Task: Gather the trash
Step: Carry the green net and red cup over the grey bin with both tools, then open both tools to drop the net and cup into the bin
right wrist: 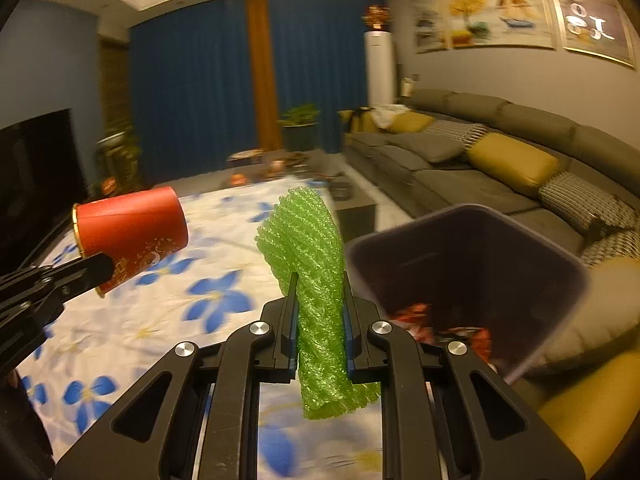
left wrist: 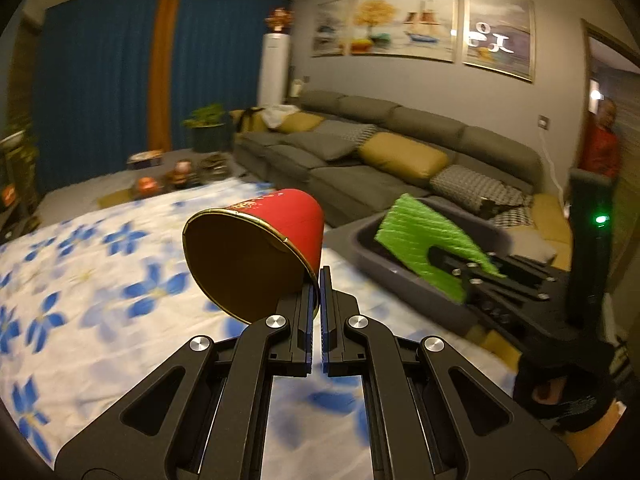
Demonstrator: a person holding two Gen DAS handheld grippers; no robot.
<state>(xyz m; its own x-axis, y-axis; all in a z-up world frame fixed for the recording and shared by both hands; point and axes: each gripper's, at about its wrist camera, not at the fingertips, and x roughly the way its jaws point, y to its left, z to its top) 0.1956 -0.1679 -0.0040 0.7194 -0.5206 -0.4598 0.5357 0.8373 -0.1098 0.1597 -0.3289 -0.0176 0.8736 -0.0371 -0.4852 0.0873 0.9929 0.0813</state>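
- Left wrist view: the left claw (left wrist: 319, 280) is pinched narrow on the rim of a red paper cup (left wrist: 256, 256), gripping it at the cup's lower right edge.
- The cup is held in the air on its side, its gold-edged brown mouth facing the camera and its base pointing away toward 1 o'clock.
- Below the cup lies a white cloth with blue flowers (left wrist: 100, 272), covering the table from 6 to 10 o'clock.
- At 3 o'clock the right claw (left wrist: 460, 266) comes in from the right, clamped on a green foam net (left wrist: 428, 240) that is held over a dark bin (left wrist: 412, 288).
- A gloved hand (left wrist: 568, 392) shows at 4 o'clock under that claw's body.
- A grey sofa (left wrist: 360, 176) with yellow cushions runs behind the bin, from 1 to 3 o'clock.

- Right wrist view: the right claw (right wrist: 320, 280) is closed partway, holding the green foam net (right wrist: 316, 280) between its fingers; the net stands upright, sticking out above the fingertips and below the pads.
- The dark bin (right wrist: 560, 264) sits just beside the net at 3 o'clock, tilted with its open mouth toward the camera; red wrappers (right wrist: 448, 328) lie inside near its lower rim.
- At 9 o'clock the left claw (right wrist: 100, 268) holds the red paper cup (right wrist: 132, 236) by its rim, the base pointing right, above the flowered cloth (right wrist: 160, 320).
- The sofa (right wrist: 460, 176) fills 1 to 3 o'clock beyond the bin.
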